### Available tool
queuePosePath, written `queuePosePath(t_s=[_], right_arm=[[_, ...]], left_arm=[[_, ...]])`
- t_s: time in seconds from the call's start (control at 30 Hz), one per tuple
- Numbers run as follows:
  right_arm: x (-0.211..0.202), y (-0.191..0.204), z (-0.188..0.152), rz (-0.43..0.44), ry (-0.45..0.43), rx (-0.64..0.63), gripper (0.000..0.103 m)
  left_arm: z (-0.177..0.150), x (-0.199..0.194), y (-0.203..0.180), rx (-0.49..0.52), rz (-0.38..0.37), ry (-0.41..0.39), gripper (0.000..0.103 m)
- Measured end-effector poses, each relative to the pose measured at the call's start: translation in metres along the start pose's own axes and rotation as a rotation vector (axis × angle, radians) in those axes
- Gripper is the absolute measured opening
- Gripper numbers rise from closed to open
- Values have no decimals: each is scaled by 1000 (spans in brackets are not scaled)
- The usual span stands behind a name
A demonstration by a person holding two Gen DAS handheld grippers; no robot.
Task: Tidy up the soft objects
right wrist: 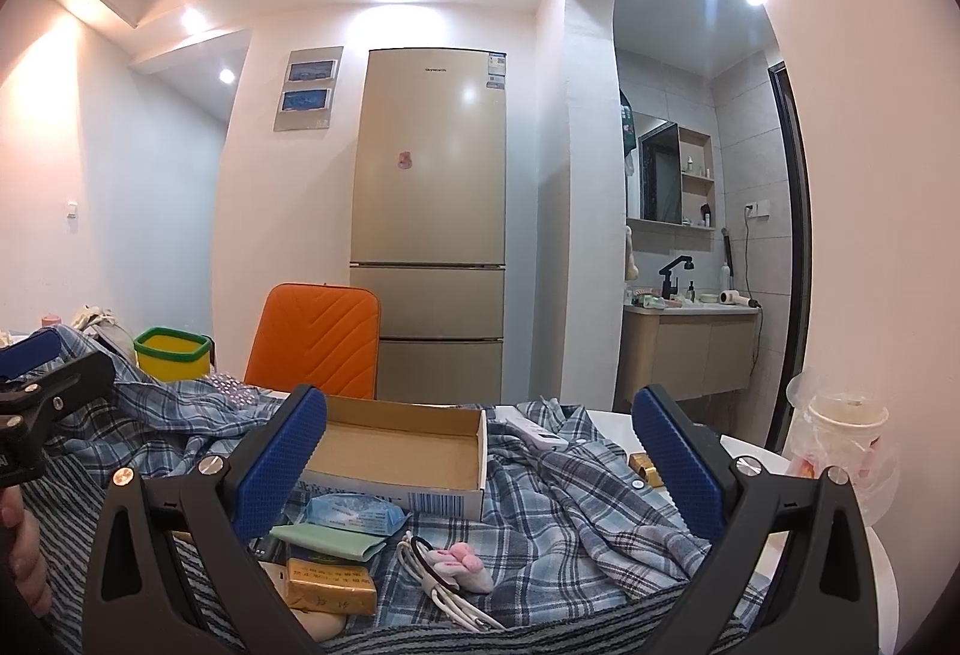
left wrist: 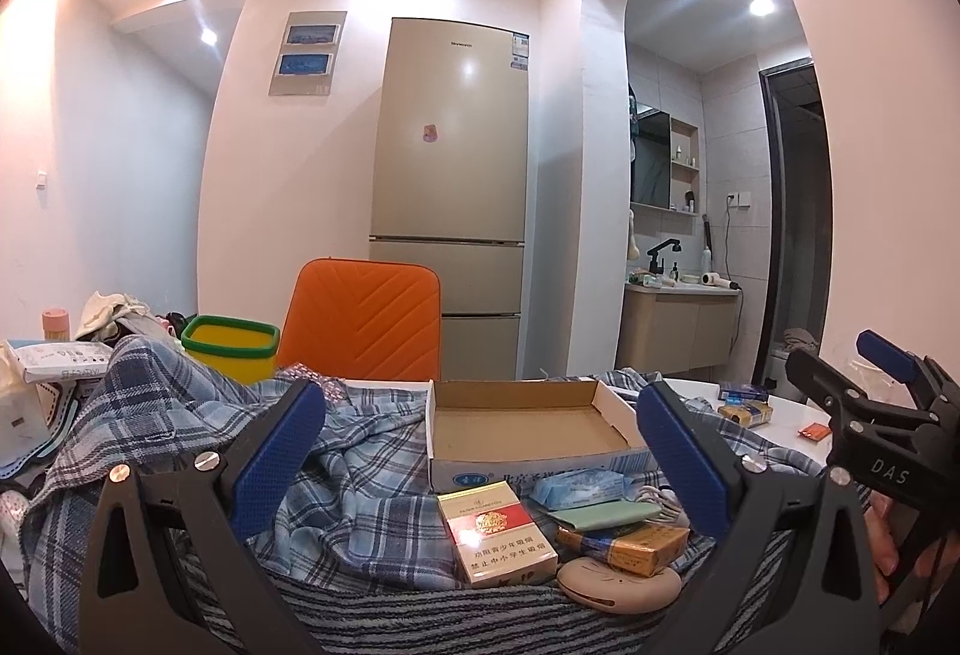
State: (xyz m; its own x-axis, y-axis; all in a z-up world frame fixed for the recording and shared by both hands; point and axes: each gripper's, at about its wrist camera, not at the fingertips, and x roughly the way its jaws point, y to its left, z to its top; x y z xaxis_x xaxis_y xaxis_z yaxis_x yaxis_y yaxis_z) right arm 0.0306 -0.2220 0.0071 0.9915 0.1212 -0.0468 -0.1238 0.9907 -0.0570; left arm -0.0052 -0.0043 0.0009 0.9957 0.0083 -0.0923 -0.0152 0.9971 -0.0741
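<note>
Plaid shirt (left wrist: 372,469) is spread across the lower left view beneath the left gripper (left wrist: 480,451), fingers spread, empty. Lower right view: the right gripper (right wrist: 480,460), likewise spread, is poised over it; grasping seemingly comes next.

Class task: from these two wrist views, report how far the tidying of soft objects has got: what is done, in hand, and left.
Done: nothing visibly; the cardboard box sits empty. In hand: nothing; the left hand-held gripper and right hand-held gripper are both open above the table. Left: the plaid shirt lies crumpled, and the tissue pack and small plush toy lie loose on it.
</note>
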Motion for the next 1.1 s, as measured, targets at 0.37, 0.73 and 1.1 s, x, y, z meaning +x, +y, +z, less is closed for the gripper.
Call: queuePosePath(t_s=[0.37, 0.73, 1.1], right_arm=[[-5, -1, -2, -6, -24, 8, 103], [10, -3, 38, 49, 118, -15, 103], [64, -7, 33, 97, 274, -2, 103]], left_arm=[[3, 2, -4, 28, 21, 17, 103], [42, 21, -15, 46, 28, 148, 103], [11, 65, -19, 44, 48, 276, 103]])
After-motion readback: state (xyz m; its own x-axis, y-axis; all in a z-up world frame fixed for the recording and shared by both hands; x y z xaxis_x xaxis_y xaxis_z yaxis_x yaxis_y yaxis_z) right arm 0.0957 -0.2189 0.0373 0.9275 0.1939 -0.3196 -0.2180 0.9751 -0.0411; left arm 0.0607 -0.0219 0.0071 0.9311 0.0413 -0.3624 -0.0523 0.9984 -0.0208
